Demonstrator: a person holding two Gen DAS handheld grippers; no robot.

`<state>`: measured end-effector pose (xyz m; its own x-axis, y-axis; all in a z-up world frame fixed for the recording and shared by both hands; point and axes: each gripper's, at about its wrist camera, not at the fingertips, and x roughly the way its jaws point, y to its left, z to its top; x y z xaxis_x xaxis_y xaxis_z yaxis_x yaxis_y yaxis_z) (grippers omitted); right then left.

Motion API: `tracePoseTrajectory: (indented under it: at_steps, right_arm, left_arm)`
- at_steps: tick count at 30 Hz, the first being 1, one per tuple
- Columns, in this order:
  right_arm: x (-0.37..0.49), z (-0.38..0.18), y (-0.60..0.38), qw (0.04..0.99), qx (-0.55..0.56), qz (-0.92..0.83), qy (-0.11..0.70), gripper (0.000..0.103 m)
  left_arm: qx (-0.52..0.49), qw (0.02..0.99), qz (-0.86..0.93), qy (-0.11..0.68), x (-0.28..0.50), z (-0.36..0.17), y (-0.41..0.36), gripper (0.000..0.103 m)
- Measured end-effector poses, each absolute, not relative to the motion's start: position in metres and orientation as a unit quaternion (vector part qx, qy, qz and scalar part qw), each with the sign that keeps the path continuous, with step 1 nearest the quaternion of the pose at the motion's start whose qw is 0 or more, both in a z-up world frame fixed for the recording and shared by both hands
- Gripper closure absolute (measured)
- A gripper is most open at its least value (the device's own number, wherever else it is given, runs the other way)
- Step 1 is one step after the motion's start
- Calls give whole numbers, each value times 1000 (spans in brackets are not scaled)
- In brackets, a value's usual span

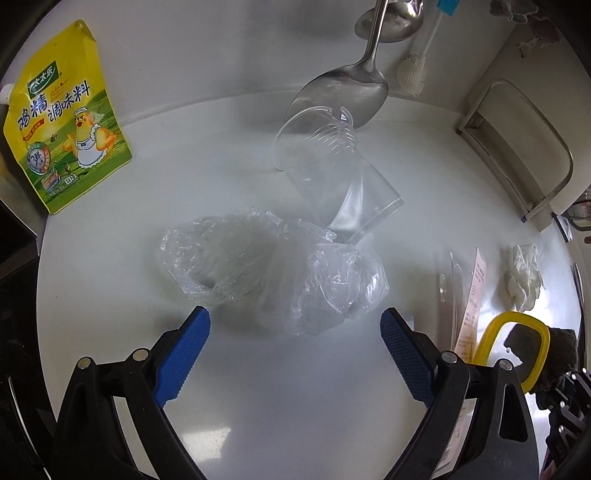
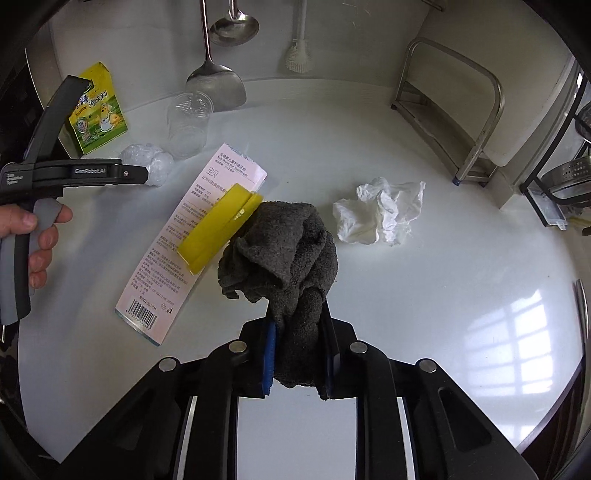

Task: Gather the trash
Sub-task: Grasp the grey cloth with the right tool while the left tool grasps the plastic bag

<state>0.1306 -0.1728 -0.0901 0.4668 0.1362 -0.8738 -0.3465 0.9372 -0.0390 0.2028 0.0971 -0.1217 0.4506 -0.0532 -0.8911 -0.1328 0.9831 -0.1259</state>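
A crumpled clear plastic bag (image 1: pixel 273 273) lies on the white counter just ahead of my open left gripper (image 1: pixel 295 325); it also shows in the right wrist view (image 2: pixel 147 162). A clear plastic cup (image 1: pixel 332 173) stands tilted behind it (image 2: pixel 188 122). My right gripper (image 2: pixel 297 332) is shut on a grey cloth (image 2: pixel 284 251) with a yellow loop (image 2: pixel 218 229), held above a pink toothbrush package card (image 2: pixel 184 236). A crumpled white tissue (image 2: pixel 380 210) lies to the right; it also shows in the left wrist view (image 1: pixel 524 277).
A yellow seasoning pouch (image 1: pixel 62 118) stands at the back left. A steel spatula (image 1: pixel 347 88), a ladle (image 2: pixel 232 26) and a white brush (image 1: pixel 413 70) hang on the back wall. A metal rack (image 2: pixel 461 103) stands at the right.
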Motion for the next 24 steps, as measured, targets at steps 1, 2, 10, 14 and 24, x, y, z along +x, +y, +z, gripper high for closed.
tracePoseTrajectory:
  at_steps: [1, 2, 10, 14, 24]
  right_arm:
    - [126, -85, -174, 853, -111, 138, 491, 84]
    - [122, -81, -176, 857, -118, 130, 485, 84]
    - [98, -62, -188, 868, -116, 118, 469, 84]
    - [92, -59, -185, 866, -116, 124, 471, 84]
    - [85, -61, -191, 865, -96, 121, 478, 84]
  left_arm:
    - [-94, 845, 25, 526, 206, -124, 98, 11]
    - [-99, 843, 28, 528, 209, -127, 98, 12]
    - [-105, 843, 49, 526, 230, -132, 99, 12]
    - [-84, 852, 49, 514, 235, -130, 95, 12]
    - [-87, 861, -8, 502, 230, -124, 95, 86]
